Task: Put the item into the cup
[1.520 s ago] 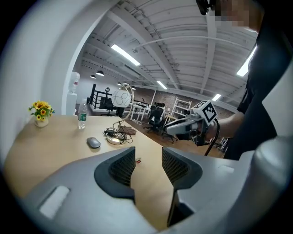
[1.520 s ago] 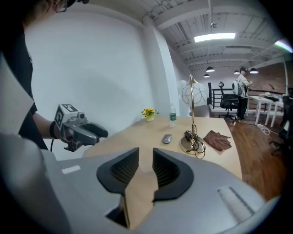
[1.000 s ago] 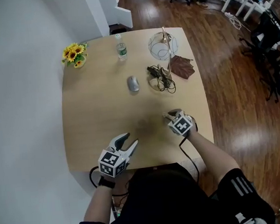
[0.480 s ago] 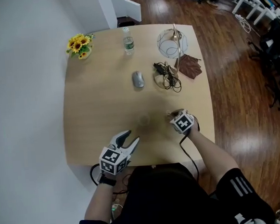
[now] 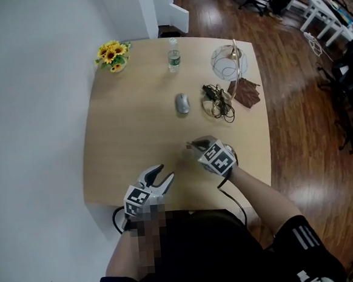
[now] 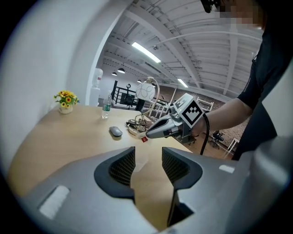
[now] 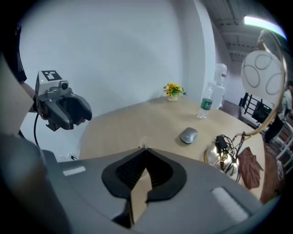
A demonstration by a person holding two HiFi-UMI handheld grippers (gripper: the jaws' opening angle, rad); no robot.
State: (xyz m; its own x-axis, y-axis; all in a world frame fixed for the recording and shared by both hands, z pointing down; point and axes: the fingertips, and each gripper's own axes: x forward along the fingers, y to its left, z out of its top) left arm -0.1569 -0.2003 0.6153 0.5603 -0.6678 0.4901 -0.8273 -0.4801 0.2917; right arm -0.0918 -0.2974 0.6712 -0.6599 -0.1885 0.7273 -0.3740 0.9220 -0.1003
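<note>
Right now two grippers are over the one wooden table [image 5: 126, 123]. The right gripper [image 5: 190, 146] has its jaws pressed together, and from the left gripper view a single small red item [image 6: 143, 139] is pinched at their very tip. One clear cup [image 7: 145, 140] stands on the table just beyond those tips; whether the item is over its mouth I cannot tell. The left gripper [image 5: 165, 173] sits near the table's front edge with its jaws apart, and only bare tabletop shows between them.

Farther back I count one grey mouse [image 5: 182, 103], one water bottle [image 5: 173, 57], one small pot of sunflowers [image 5: 112, 55], one lamp with a white globe [image 5: 226, 63], one tangle of black cables [image 5: 219, 100] and one brown cloth-like piece [image 5: 249, 94] just beside the cables.
</note>
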